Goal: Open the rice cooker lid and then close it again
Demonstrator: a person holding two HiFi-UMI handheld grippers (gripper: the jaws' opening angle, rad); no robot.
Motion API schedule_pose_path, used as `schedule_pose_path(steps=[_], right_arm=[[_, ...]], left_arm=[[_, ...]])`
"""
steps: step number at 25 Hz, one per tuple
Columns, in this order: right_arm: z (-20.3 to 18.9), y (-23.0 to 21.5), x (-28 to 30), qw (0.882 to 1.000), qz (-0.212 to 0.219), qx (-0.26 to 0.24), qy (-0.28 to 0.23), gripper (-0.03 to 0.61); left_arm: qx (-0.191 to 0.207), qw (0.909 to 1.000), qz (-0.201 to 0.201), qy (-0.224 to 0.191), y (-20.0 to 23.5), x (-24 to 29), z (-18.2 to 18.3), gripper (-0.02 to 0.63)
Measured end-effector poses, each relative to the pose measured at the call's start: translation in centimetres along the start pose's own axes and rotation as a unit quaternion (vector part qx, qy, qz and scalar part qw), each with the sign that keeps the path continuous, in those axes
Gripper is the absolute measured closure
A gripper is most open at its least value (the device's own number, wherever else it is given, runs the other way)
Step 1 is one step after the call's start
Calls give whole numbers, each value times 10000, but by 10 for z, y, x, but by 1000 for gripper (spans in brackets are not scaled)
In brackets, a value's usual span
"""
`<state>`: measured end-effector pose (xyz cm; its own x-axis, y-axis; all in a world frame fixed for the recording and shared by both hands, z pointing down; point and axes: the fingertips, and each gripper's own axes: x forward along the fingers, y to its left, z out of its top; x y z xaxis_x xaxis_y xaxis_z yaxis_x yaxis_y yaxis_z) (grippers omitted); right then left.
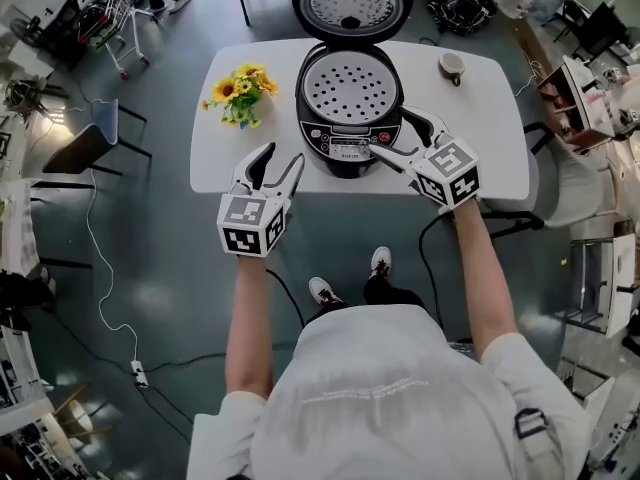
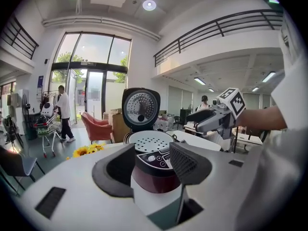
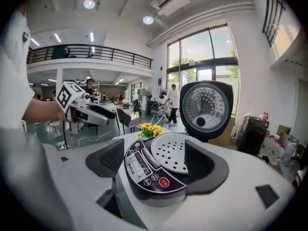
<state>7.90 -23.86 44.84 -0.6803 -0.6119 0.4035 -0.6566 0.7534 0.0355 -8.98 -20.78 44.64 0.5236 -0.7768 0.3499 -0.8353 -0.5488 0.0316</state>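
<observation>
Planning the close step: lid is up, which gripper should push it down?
Right, probably. The right gripper is open at the front of the rice cooker, nearer the raised lid; the left gripper, also open, sits back at the front edge of the table.

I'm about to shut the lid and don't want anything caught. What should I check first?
1. Lid fully up behind the cooker: ok.
2. Left claw open, empty, short of the cooker's front: ok.
3. Right claw open, empty, at the cooker's front right: ok.
4. Perforated tray lies flat in the pot, nothing across the rim: ok.
5. Flowers and cup stand apart from the cooker, out of the lid's path: ok.
6. Lid catch, too small to make out: cannot tell.
</observation>
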Motion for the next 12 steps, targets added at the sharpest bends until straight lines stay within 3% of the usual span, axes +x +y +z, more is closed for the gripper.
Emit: schedule_pose_path(steps=[12], right_arm=[[33,-39,-91,9900,-936,408,-973,178]], left_arm=[[410,9981,-86,-456,-15,-2,53,373]])
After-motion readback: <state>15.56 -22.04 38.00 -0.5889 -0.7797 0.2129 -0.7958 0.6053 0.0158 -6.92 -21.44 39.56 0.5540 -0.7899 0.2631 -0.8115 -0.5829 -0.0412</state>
